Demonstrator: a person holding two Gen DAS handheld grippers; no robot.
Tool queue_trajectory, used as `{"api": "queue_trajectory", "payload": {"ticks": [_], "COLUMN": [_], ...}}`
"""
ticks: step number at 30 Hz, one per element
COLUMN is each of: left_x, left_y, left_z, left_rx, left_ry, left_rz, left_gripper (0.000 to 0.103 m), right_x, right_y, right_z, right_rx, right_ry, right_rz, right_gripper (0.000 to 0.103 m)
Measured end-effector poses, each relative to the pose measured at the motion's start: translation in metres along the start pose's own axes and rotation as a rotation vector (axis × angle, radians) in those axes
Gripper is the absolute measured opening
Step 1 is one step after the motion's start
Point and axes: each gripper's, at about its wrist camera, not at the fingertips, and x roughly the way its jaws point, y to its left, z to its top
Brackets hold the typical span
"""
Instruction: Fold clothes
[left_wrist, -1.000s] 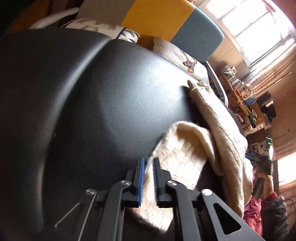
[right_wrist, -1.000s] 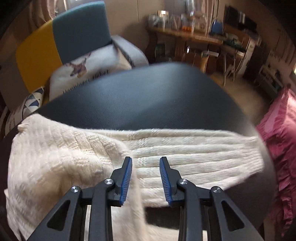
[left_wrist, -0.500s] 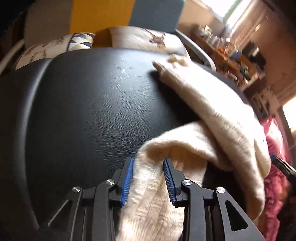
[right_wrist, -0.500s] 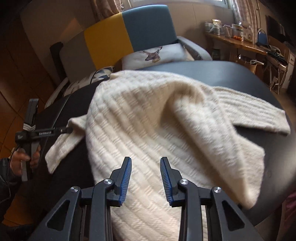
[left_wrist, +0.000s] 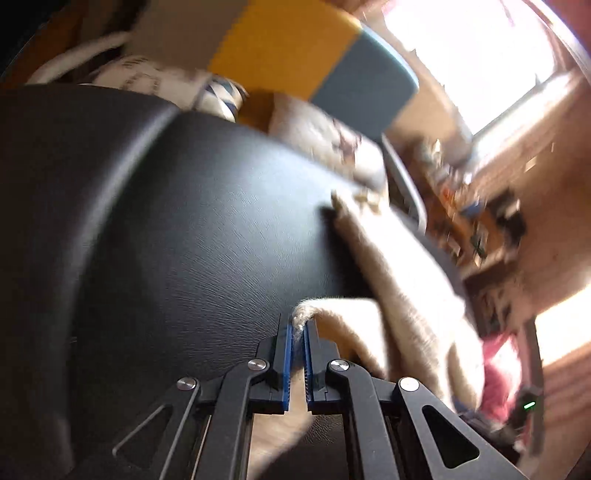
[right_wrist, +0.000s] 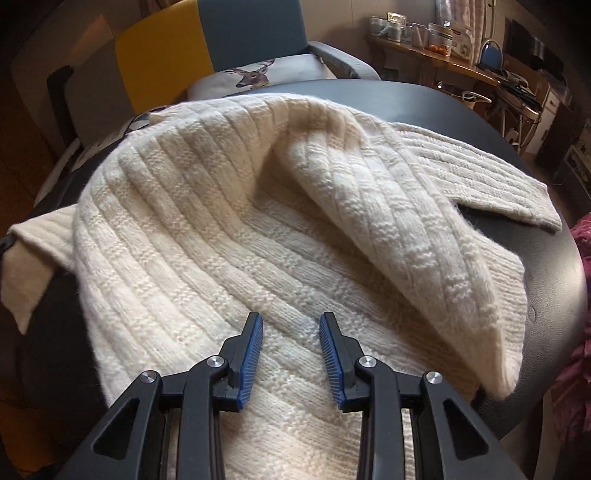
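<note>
A cream ribbed knit sweater (right_wrist: 207, 221) lies rumpled on a round black padded tabletop (right_wrist: 546, 295), one sleeve (right_wrist: 480, 177) stretched to the right. My right gripper (right_wrist: 291, 321) hovers open just over the sweater's body, nothing between its fingers. In the left wrist view the sweater (left_wrist: 406, 295) trails off to the right. My left gripper (left_wrist: 297, 325) has its jaws closing tight on a folded edge of a sleeve (left_wrist: 308, 310), pads pressing the knit. That view is blurred by motion.
Behind the tabletop (left_wrist: 184, 240) stands a yellow and teal armchair (right_wrist: 184, 44) with a deer cushion (right_wrist: 255, 74). A cluttered wooden shelf (right_wrist: 424, 40) runs along the back right. Pink cloth (right_wrist: 580, 332) hangs at the right edge.
The left jaws, open around the sleeve half a second ago, have shut on its edge and lifted it. The right gripper swung from the sleeve over the sweater's body and came closer.
</note>
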Motion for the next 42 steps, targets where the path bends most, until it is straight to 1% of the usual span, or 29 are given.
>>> {"api": "queue_trajectory", "payload": {"ticks": [3, 7, 10, 13, 15, 18, 19, 20, 22, 24, 25, 28, 30, 31, 32, 33, 35, 36, 38, 40, 41, 42], "left_x": [-0.029, -0.063, -0.082, -0.091, -0.098, -0.11, -0.114, -0.118, -0.127, -0.131, -0.131, -0.113, -0.107, -0.104, -0.099, -0.09, -0.069, -0.055, -0.018, 0.012, 0.026, 0.038], "left_y": [0.014, 0.039, 0.062, 0.085, 0.1, 0.108, 0.104, 0.097, 0.079, 0.061, 0.051, 0.02, -0.007, -0.021, -0.035, -0.045, -0.054, -0.058, -0.062, -0.063, -0.063, -0.061], "left_z": [0.006, 0.013, 0.027, 0.039, 0.042, 0.033, 0.026, 0.018, -0.002, -0.027, -0.038, -0.06, -0.058, -0.054, -0.046, -0.036, -0.018, -0.009, 0.006, 0.005, 0.004, 0.002], "left_rx": [-0.024, -0.04, -0.086, -0.149, -0.199, -0.223, -0.214, -0.2, -0.166, -0.14, -0.125, -0.058, 0.032, 0.088, 0.159, 0.211, 0.285, 0.323, 0.408, 0.5, 0.538, 0.559], "left_ry": [-0.066, -0.127, -0.166, -0.169, -0.157, -0.128, -0.126, -0.13, -0.144, -0.146, -0.137, -0.063, -0.051, -0.057, -0.083, -0.091, -0.072, -0.054, 0.021, 0.09, 0.123, 0.154], "left_rz": [0.026, 0.113, 0.192, 0.243, 0.272, 0.244, 0.237, 0.223, 0.192, 0.12, 0.083, -0.02, -0.055, -0.051, -0.003, 0.043, 0.107, 0.138, 0.192, 0.215, 0.223, 0.224], "left_gripper": [0.005, 0.005, 0.005, 0.005, 0.006, 0.007, 0.007, 0.008, 0.013, 0.03, 0.033, 0.034, 0.036, 0.037, 0.039, 0.044, 0.045, 0.045, 0.045, 0.045, 0.045, 0.045], "right_x": [0.001, 0.002, 0.004, 0.007, 0.008, 0.007, 0.007, 0.006, 0.006, 0.005, 0.005, 0.002, 0.001, 0.0, -0.001, -0.001, -0.007, -0.01, -0.029, -0.045, -0.053, -0.052], "right_y": [-0.001, 0.01, 0.013, 0.011, 0.011, 0.013, 0.015, 0.017, 0.017, 0.017, 0.017, 0.015, 0.014, 0.014, 0.013, 0.013, 0.014, 0.015, 0.028, 0.049, 0.059, 0.072], "right_z": [-0.001, 0.001, 0.003, 0.008, 0.01, 0.008, 0.006, 0.004, 0.003, 0.002, 0.001, -0.004, -0.007, -0.008, -0.007, -0.006, 0.0, 0.004, 0.018, 0.042, 0.054, 0.068], "right_rx": [0.017, -0.007, -0.013, 0.004, -0.002, -0.011, -0.012, -0.013, -0.015, -0.027, -0.029, -0.049, -0.059, -0.059, -0.056, -0.052, -0.062, -0.066, -0.139, -0.223, -0.265, -0.283], "right_ry": [-0.006, 0.018, 0.033, 0.044, 0.044, 0.041, 0.042, 0.042, 0.04, 0.036, 0.028, -0.001, -0.014, -0.015, -0.008, -0.002, 0.023, 0.035, -0.02, -0.053, -0.069, -0.069], "right_rz": [-0.013, -0.077, -0.106, -0.091, -0.085, -0.083, -0.083, -0.083, -0.079, -0.063, -0.058, -0.045, -0.037, -0.032, -0.028, -0.024, 0.006, 0.022, 0.035, 0.082, 0.106, 0.129], "right_gripper": [0.032, 0.035, 0.036, 0.037, 0.037, 0.037, 0.037, 0.037, 0.037, 0.037, 0.038, 0.038, 0.038, 0.038, 0.038, 0.038, 0.038, 0.038, 0.038, 0.039, 0.044, 0.047]}}
